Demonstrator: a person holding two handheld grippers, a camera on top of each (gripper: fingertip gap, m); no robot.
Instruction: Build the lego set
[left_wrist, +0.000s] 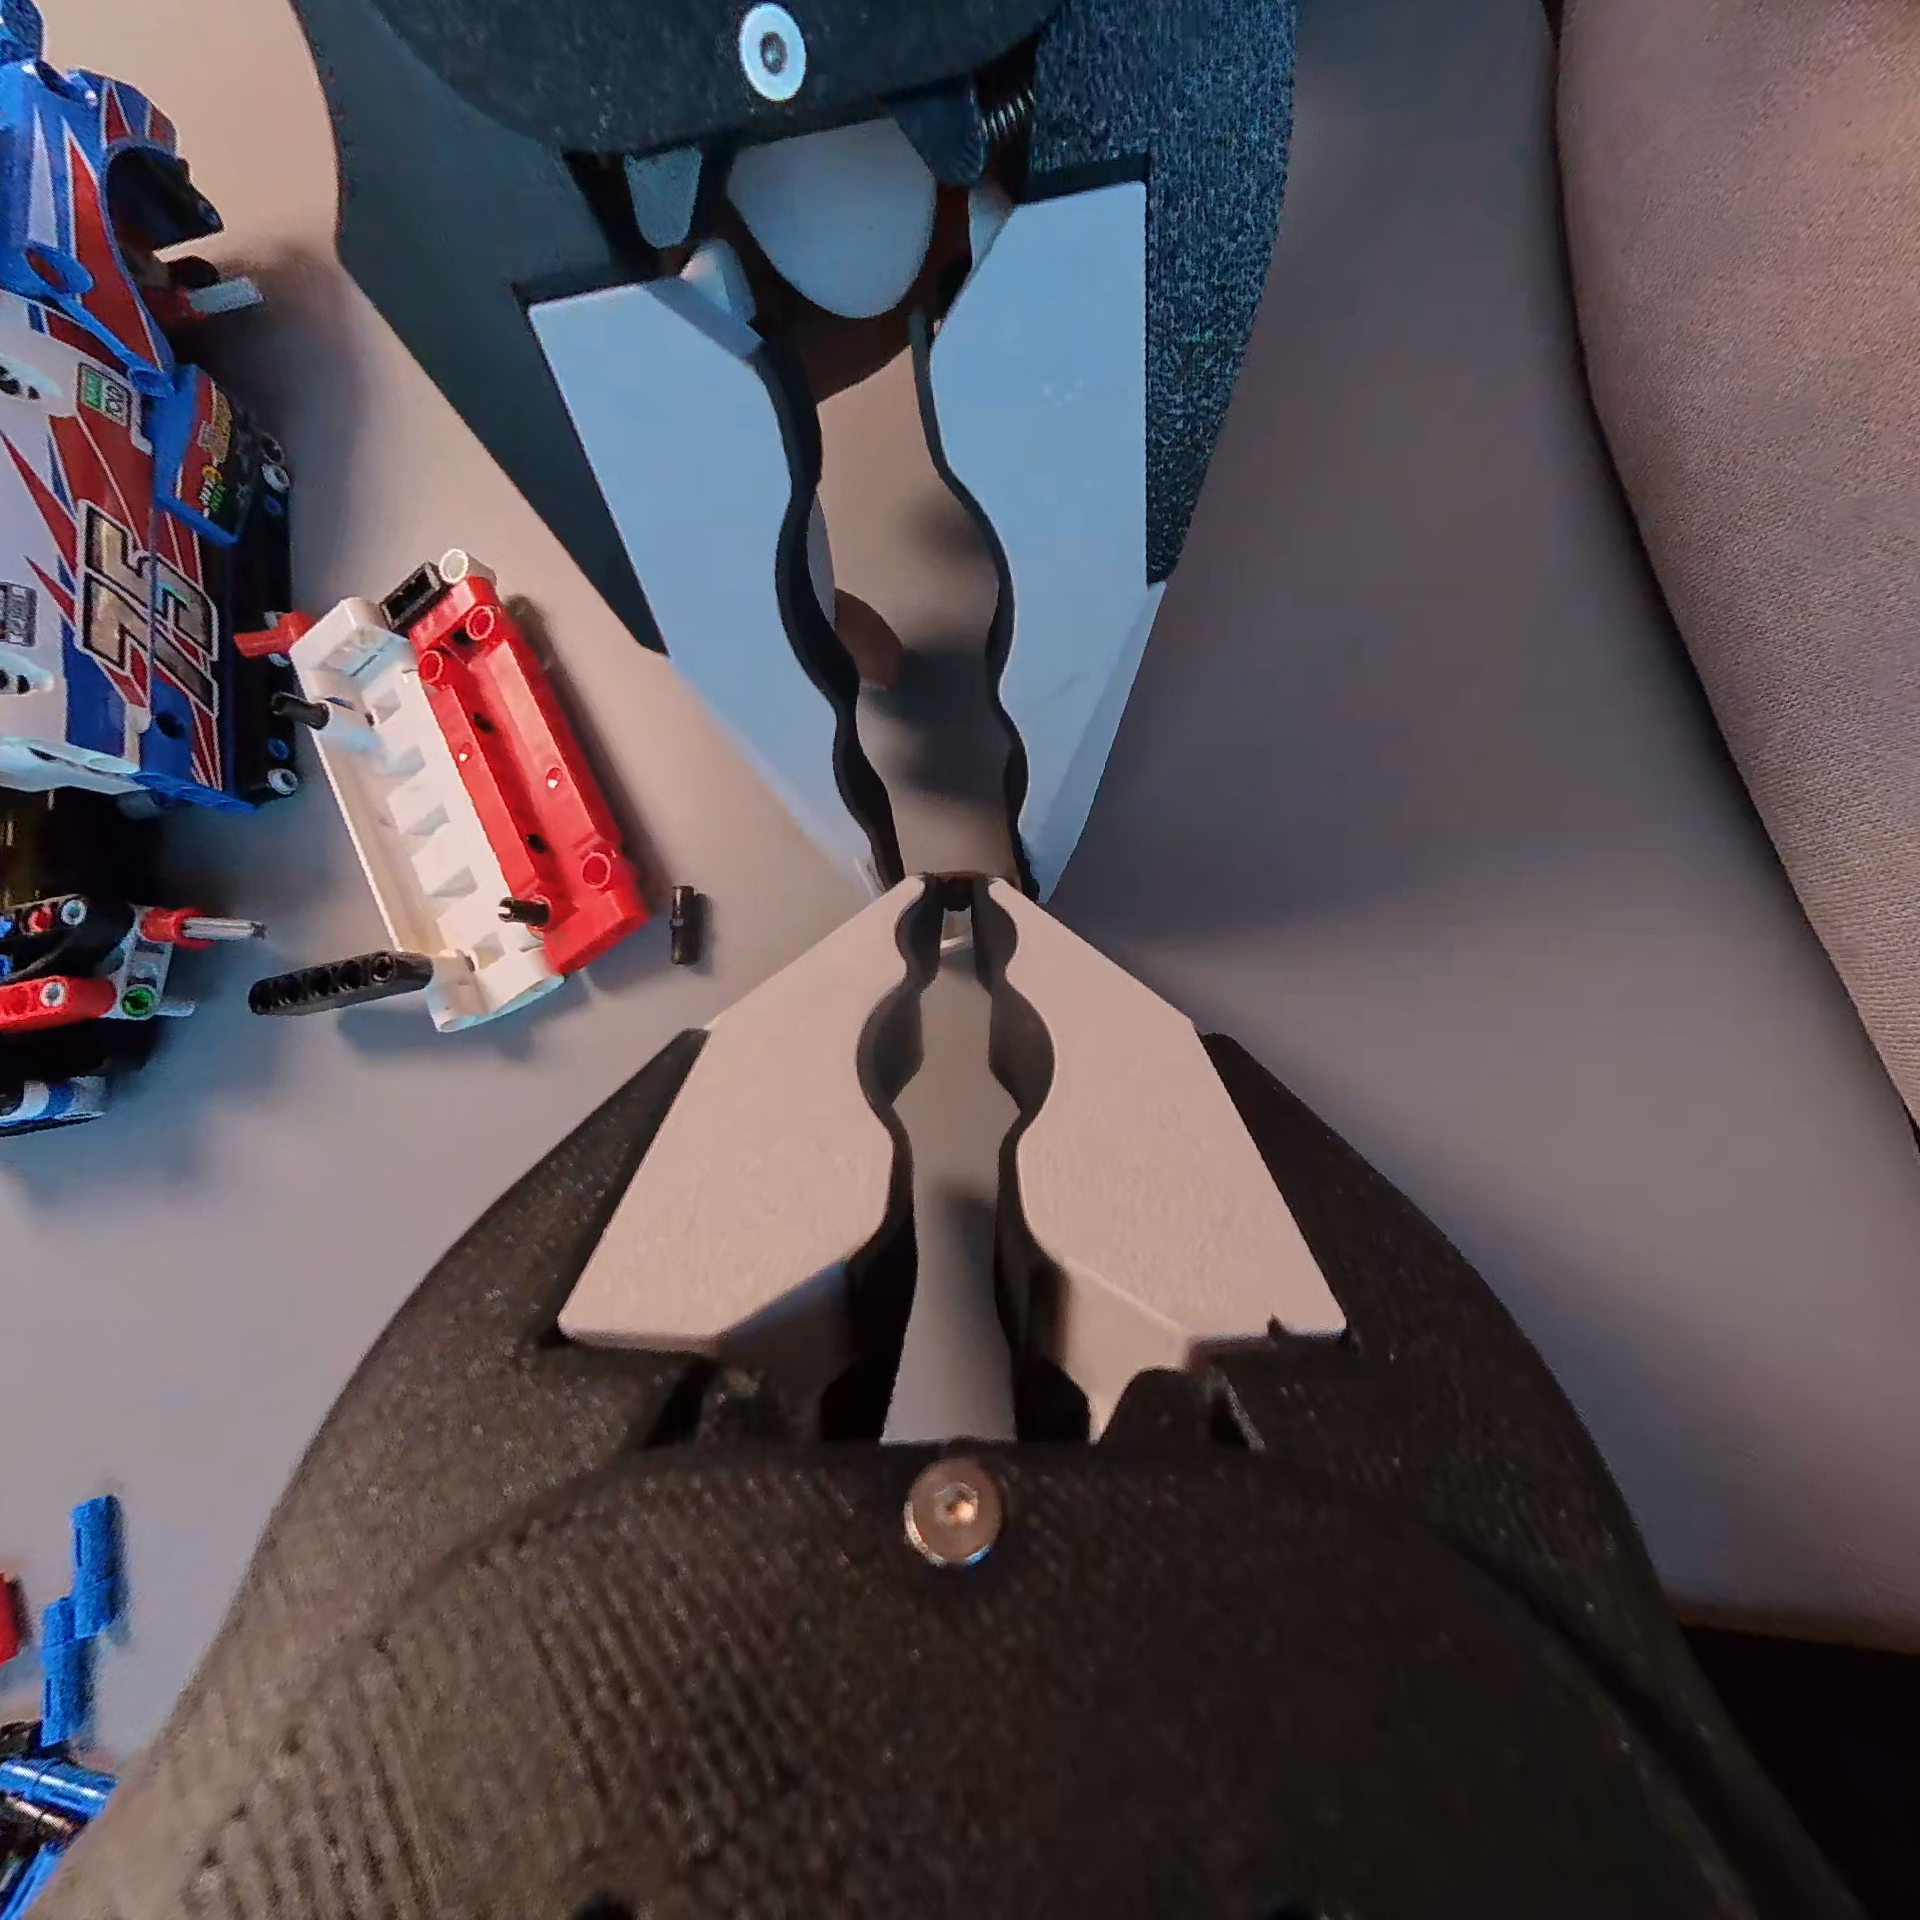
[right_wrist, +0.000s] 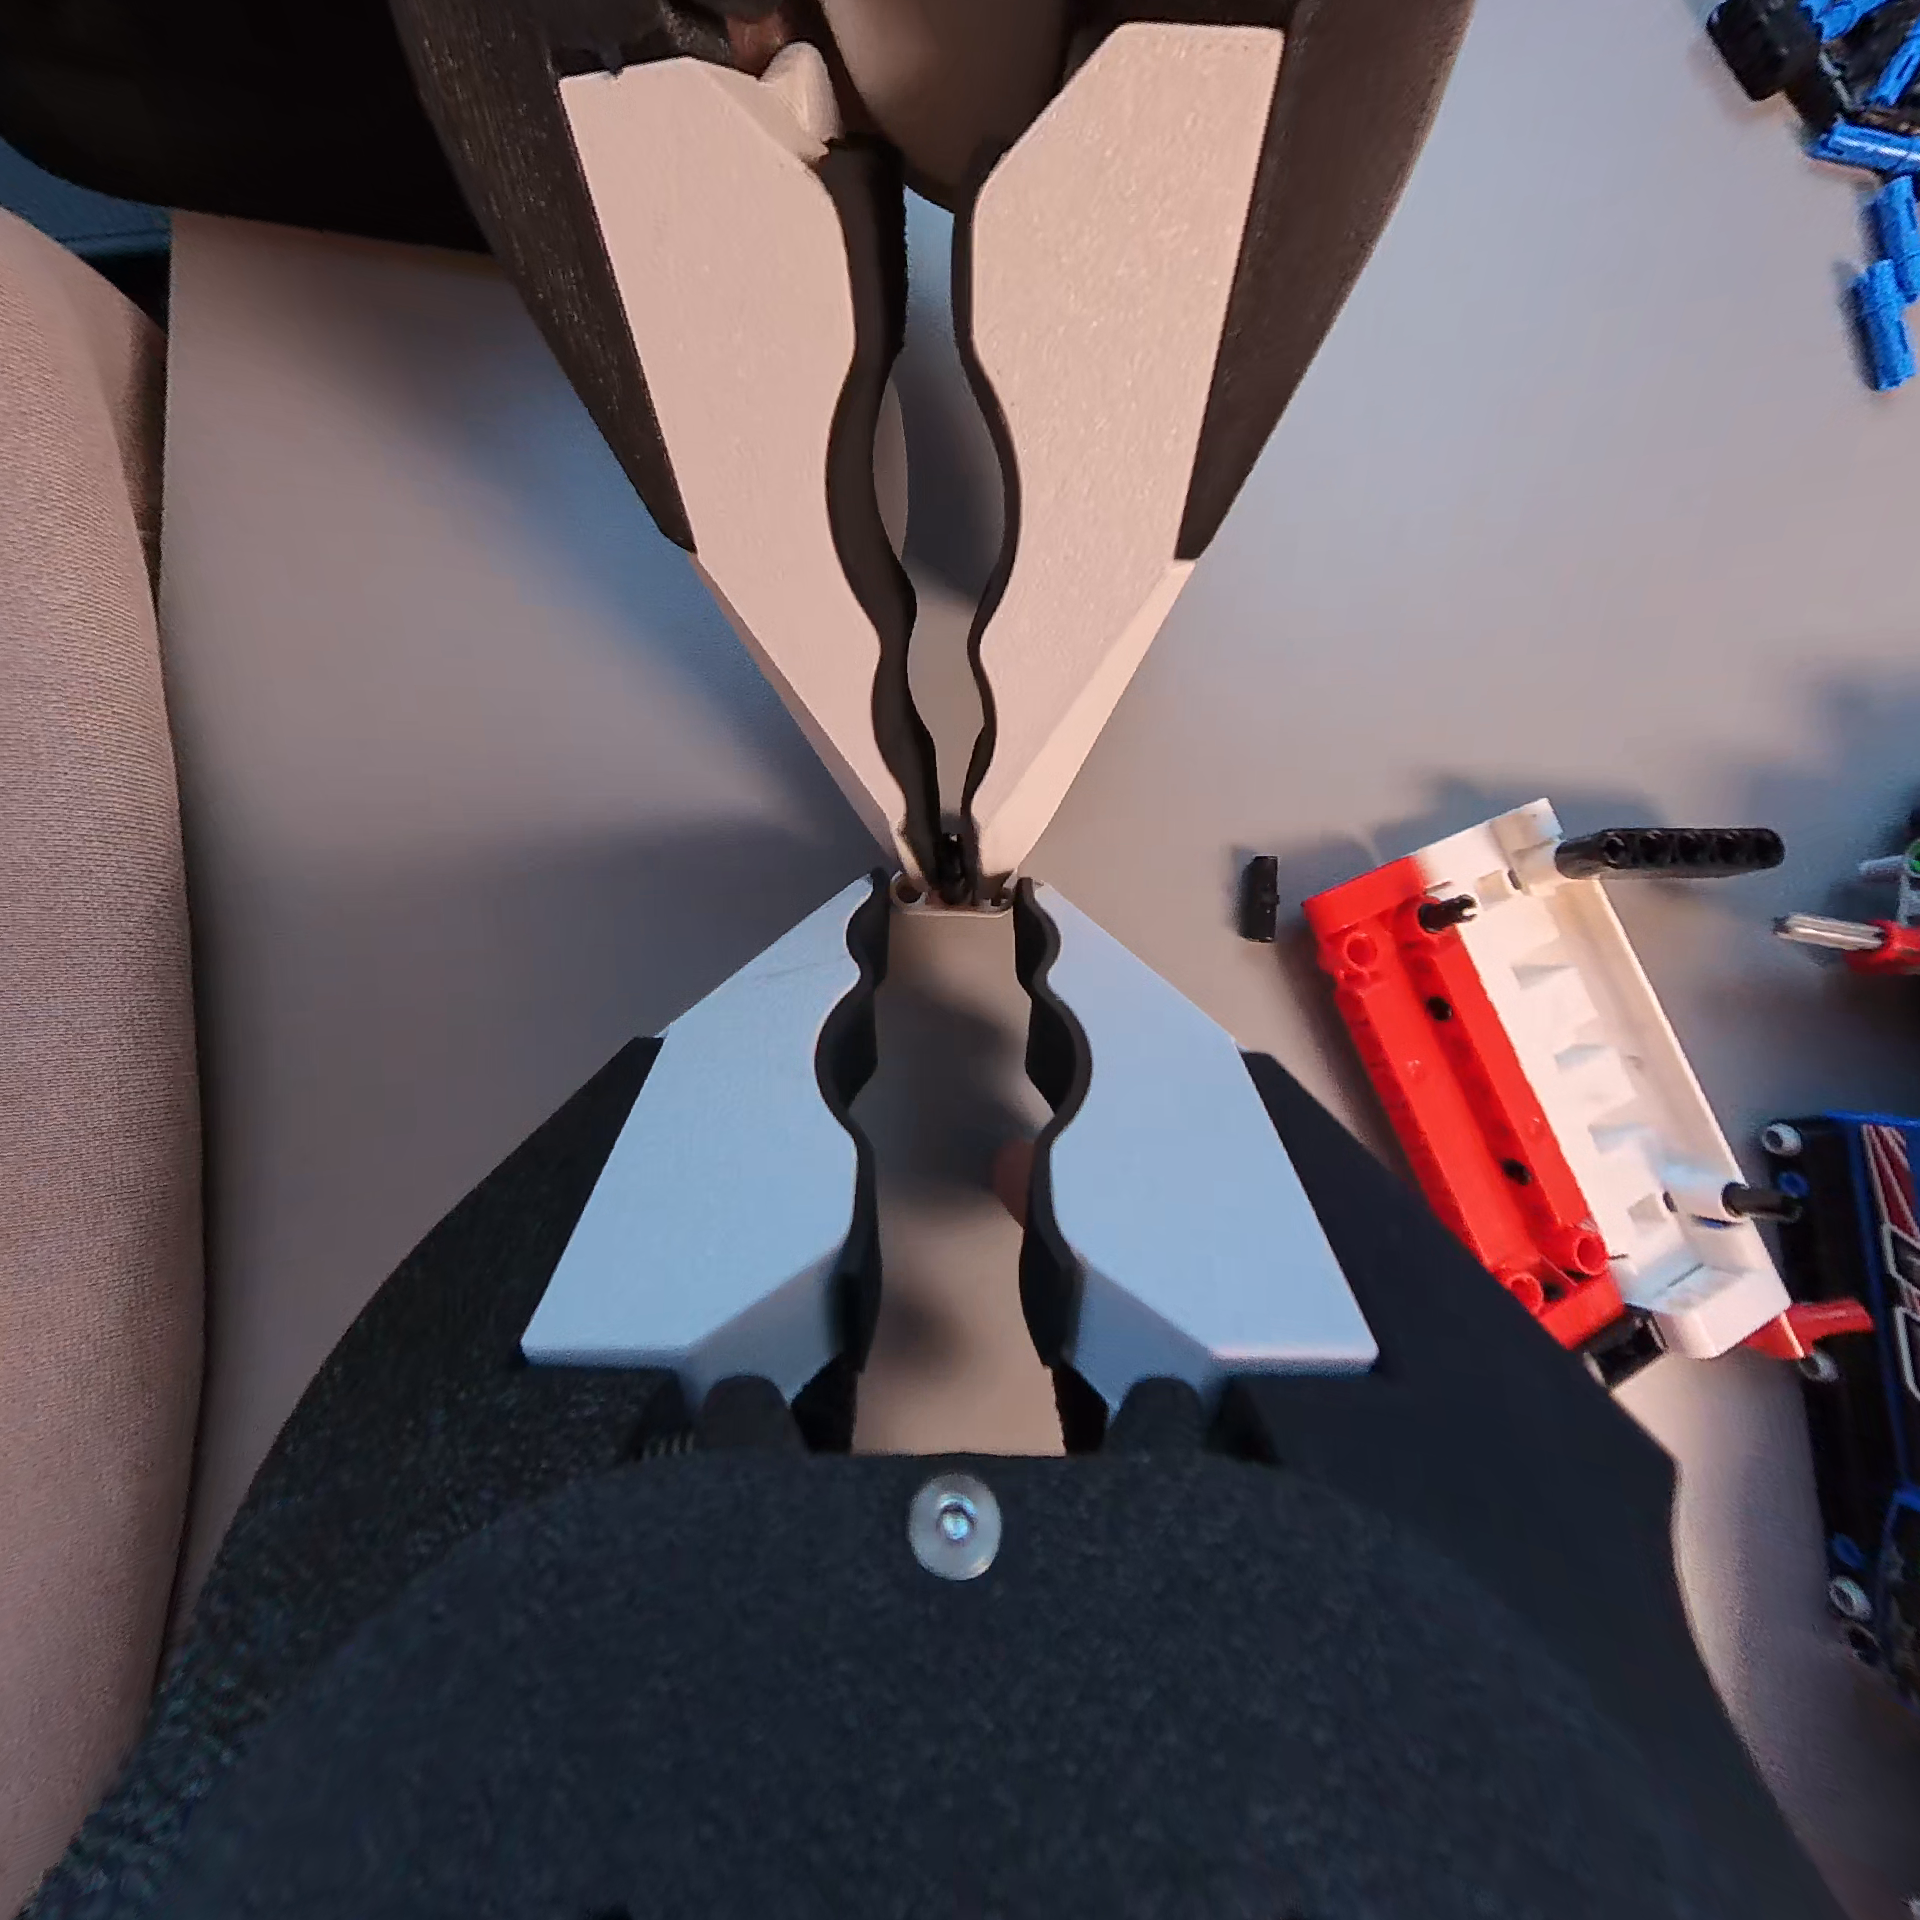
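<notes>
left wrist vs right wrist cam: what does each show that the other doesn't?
Only the left wrist view: most of the white, red and blue car body at the left edge, of which the right view catches only a corner.

Only the right wrist view: the light grey beam end-on across the right gripper tips, its holes visible, with a black pin at it.

Both: the two grippers tip to tip, the left gripper pinching the small black pin, the red and white panel assembly, a loose black pin on the table, and scattered blue pieces.
</notes>
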